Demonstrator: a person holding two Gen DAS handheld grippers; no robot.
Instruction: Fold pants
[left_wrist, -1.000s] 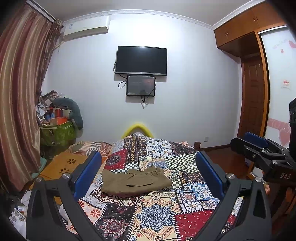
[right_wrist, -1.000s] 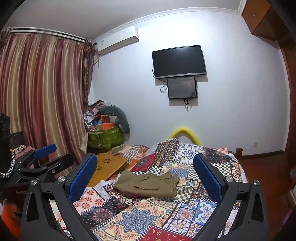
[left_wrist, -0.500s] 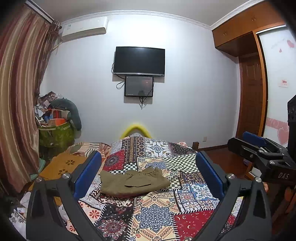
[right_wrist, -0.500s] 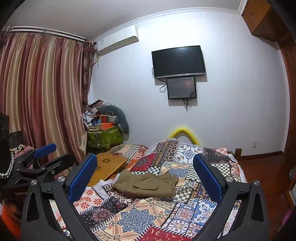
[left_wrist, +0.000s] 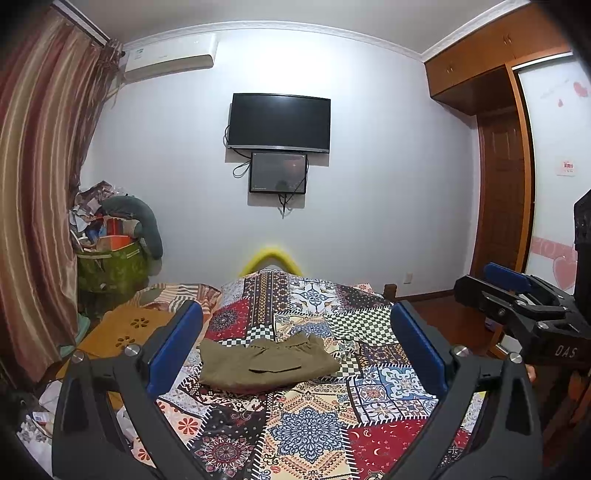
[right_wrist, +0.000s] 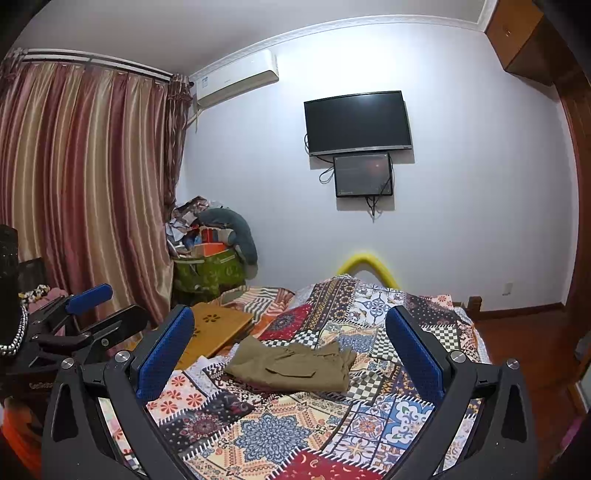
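Only left wrist view shows wardrobe (left_wrist: 484, 66).

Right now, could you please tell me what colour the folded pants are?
Plain olive-khaki folded pants, clearest in the right wrist view.

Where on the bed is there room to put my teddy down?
The quilt is bare in front of the folded pants, between them and the grippers, and beyond them toward the yellow footboard. The curtain side is crowded: a wooden tray and a heaped green bin.
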